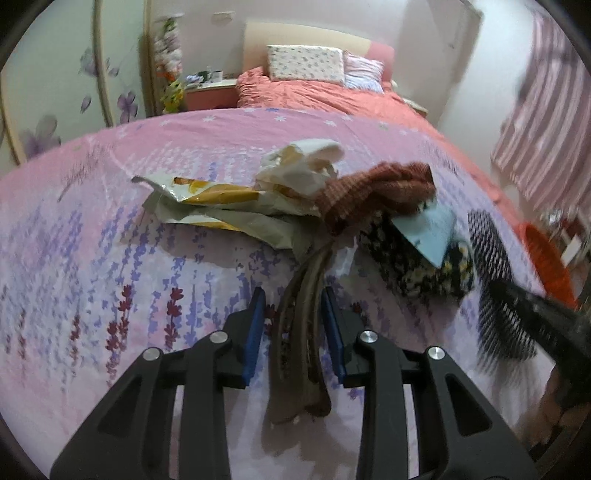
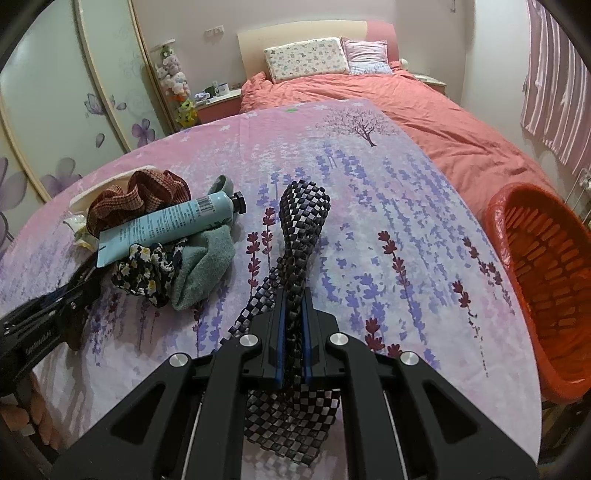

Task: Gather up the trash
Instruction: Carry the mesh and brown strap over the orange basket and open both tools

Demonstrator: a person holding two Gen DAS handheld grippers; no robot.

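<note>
The checkered cloth [image 2: 301, 236] is the piece you have in hand: your right tool [image 2: 292, 350] is clamped on its middle, one end standing out toward 12 o'clock over the lavender-print sheet [image 2: 388, 206] and a wide flap hanging loose below the jaws toward 6 o'clock. That flap is the risk, I think; swung toward the orange basket [image 2: 546, 280] at 3 o'clock, it could catch on the near rim or drape outside it, and a pinch on so little fabric may slip. Your left tool [image 1: 293, 317] is spread wide, its blue pads on either side of a brownish strip of cloth [image 1: 301, 332] without pressing it; closed as it stands, it might take only an edge, or tug the pile at 12 o'clock, since the strip's far end runs under it. There, a crumpled wrapper [image 1: 225, 206] and white paper [image 1: 303, 162] look like the real trash, tangled with a rust knit cloth [image 1: 376, 192], a dark floral cloth [image 1: 413, 266] and a pale blue tube [image 2: 166, 225] resting on top, which could roll off. Both tools sit low and near level, pointing toward the headboard [image 2: 295, 35], the right one beside the left at its 3 o'clock.
</note>
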